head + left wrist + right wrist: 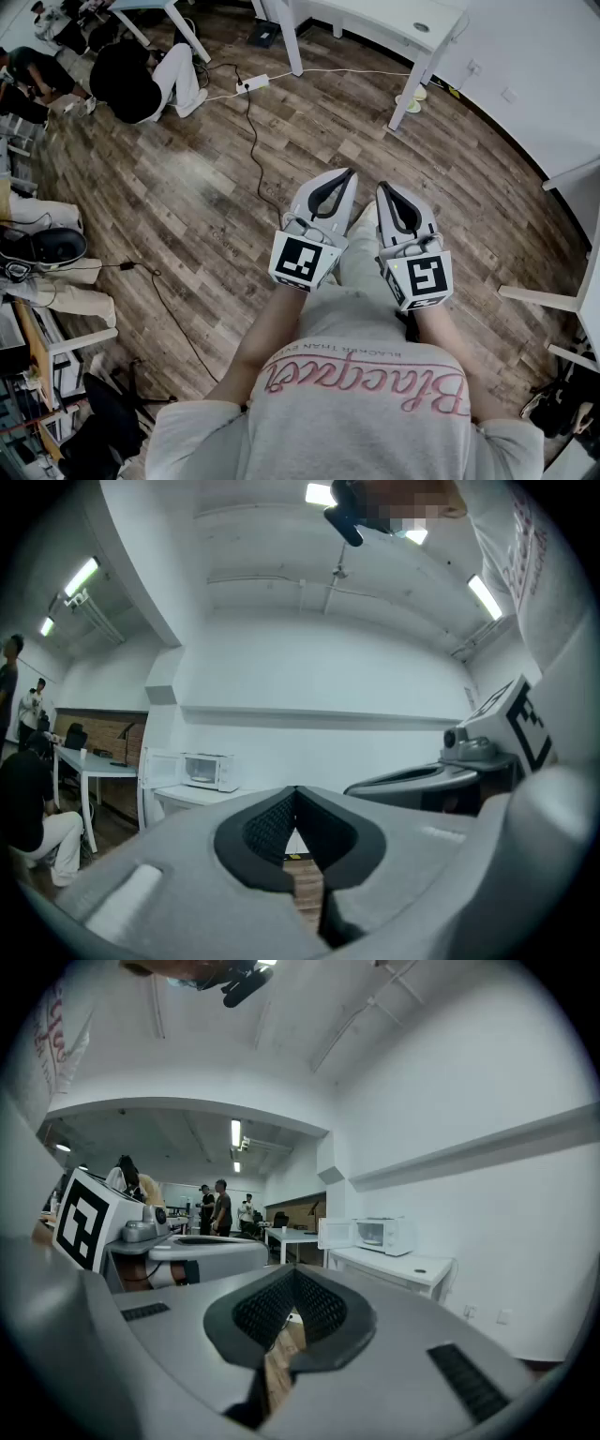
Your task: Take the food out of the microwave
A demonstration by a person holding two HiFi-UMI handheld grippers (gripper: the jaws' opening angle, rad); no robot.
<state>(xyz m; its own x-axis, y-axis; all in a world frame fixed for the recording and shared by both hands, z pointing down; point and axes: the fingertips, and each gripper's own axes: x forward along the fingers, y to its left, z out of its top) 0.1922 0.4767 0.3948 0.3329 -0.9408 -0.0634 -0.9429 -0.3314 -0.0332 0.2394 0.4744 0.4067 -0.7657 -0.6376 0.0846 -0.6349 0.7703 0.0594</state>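
The microwave (210, 771) stands on a white counter (192, 797) well apart from us; we cannot make out food inside. The left gripper (296, 795) and right gripper (294, 1275) both have jaws pressed together on nothing. Reaching in without spreading them might shove the food, and the cable (249, 127) on the floor might trip us.

Grey T-shirt (356, 441), pink lettering (366, 389); grey grippers (349, 172) (382, 186)

A person in a black top and white trousers (139, 77) crouches on the brown wood-plank floor (211, 187) near a white power strip (253, 82).
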